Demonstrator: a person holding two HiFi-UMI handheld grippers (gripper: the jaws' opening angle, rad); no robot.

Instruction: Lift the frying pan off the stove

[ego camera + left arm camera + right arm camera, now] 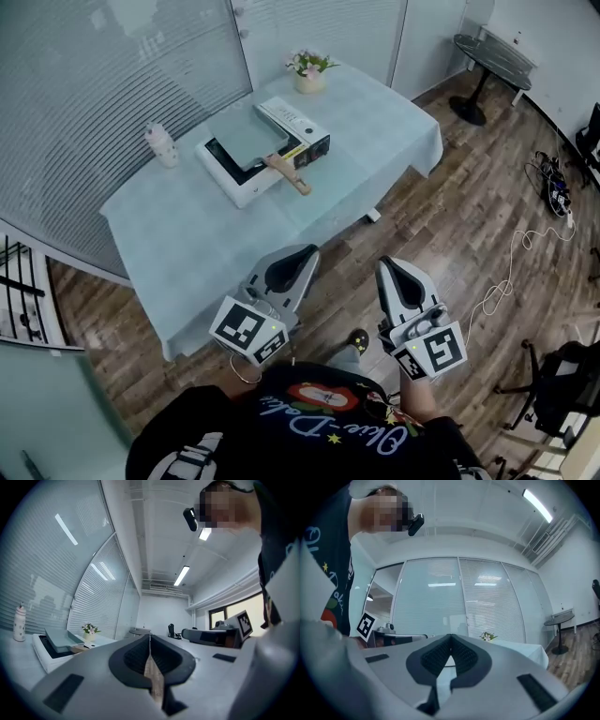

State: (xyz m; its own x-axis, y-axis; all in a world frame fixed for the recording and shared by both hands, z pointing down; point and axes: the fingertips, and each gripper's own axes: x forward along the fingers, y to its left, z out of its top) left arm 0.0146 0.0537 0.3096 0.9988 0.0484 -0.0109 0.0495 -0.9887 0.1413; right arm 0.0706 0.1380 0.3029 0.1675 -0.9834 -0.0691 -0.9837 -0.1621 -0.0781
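Note:
The square grey-green frying pan (246,136) sits on a white portable stove (234,183) on the table, and its wooden handle (289,175) points toward me. Both grippers hang level over the wooden floor, well short of the table's near edge. My left gripper (305,251) is shut and empty, and so is my right gripper (389,264). In the left gripper view the pan (60,639) and stove (44,654) lie far off at the left, beyond the shut left gripper (150,637). The right gripper view shows only the right gripper (450,637) shut; the pan is hidden there.
The table has a pale blue cloth (187,244). A flower pot (309,71) stands at its far end and a white bottle (161,145) at the left. On the floor to the right are a round glass side table (495,56), cables (553,187) and a dark chair (567,380).

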